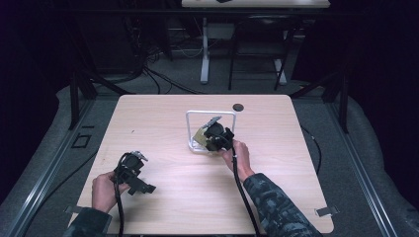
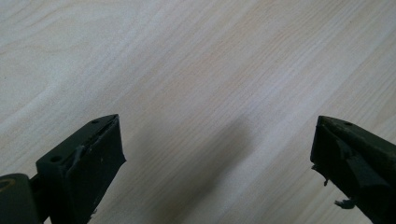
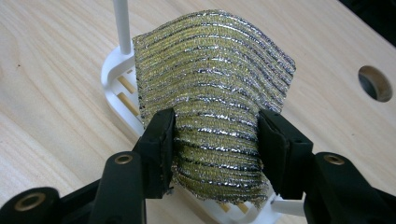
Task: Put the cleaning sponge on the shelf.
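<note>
A dark room surrounds the scene: grey floor with cables, black stands at either side, and the legs of a second table [image 1: 205, 54] at twelve o'clock. The light wooden table [image 1: 163, 123] takes the middle of the high view, with a round hole [image 1: 238, 106] near its far edge at about one o'clock from the centre.

Just past centre stands a white wire rack [image 1: 197, 118], an upright loop on a slatted base. The right gripper [image 1: 213, 140] is at the rack's near side, and the right gripper view gives what the high view cannot: a gold and silver ribbed scouring pad [image 3: 212, 93] bowed between the jaws, both pads pressing its sides, the slatted base right behind it.

At eight o'clock the left gripper [image 1: 141, 185] rests low over bare wood. The left gripper view shows its jaws spread wide with nothing between them, just wood grain.
</note>
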Available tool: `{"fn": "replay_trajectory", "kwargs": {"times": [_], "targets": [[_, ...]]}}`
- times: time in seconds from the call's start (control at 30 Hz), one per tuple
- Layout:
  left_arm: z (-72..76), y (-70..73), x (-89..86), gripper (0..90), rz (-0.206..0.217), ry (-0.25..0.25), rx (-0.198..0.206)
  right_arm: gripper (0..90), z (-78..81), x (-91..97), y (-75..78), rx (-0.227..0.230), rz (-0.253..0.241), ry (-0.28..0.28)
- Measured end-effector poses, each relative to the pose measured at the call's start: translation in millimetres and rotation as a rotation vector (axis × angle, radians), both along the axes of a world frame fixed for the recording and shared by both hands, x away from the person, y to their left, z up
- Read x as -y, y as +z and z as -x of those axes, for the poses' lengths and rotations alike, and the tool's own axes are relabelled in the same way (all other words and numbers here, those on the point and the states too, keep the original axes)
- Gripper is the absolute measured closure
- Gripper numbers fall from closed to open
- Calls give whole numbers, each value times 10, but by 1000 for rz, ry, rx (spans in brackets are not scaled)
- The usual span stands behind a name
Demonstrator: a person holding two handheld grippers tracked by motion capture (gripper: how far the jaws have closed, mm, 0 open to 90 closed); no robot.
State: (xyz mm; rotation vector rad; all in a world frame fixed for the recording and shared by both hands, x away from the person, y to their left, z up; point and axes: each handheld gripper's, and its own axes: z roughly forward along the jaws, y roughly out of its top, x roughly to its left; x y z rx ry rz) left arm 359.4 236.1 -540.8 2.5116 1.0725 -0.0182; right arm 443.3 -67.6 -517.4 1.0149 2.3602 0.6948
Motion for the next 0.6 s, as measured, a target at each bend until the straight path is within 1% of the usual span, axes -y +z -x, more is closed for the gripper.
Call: {"fn": "replay_trajectory", "kwargs": {"times": [0.07, 0.1, 0.17, 0.2, 0.33, 0.47, 0.57, 0.6], "targets": [[3, 0, 2, 27, 1, 0, 0, 480, -17, 1, -14, -10, 0, -3], [3, -1, 3, 27, 3, 0, 0, 480, -26, -3, -27, -9, -8, -6], [4, 0, 3, 27, 2, 1, -1, 480, -40, -9, -41, -15, -8, -7], [4, 0, 2, 27, 1, 1, -1, 479, -46, -14, -51, -20, 0, -8], [4, 0, 2, 27, 1, 1, -1, 474, -66, -28, -92, -35, -7, -11], [6, -1, 1, 27, 0, 0, -2, 468, -89, -24, -132, -58, -14, -16], [6, -2, 2, 27, -1, -1, -3, 453, -92, -17, -135, -63, -20, -18], [5, -2, 2, 27, -1, -2, -2, 447, -98, -13, -139, -57, -20, -14]]}}
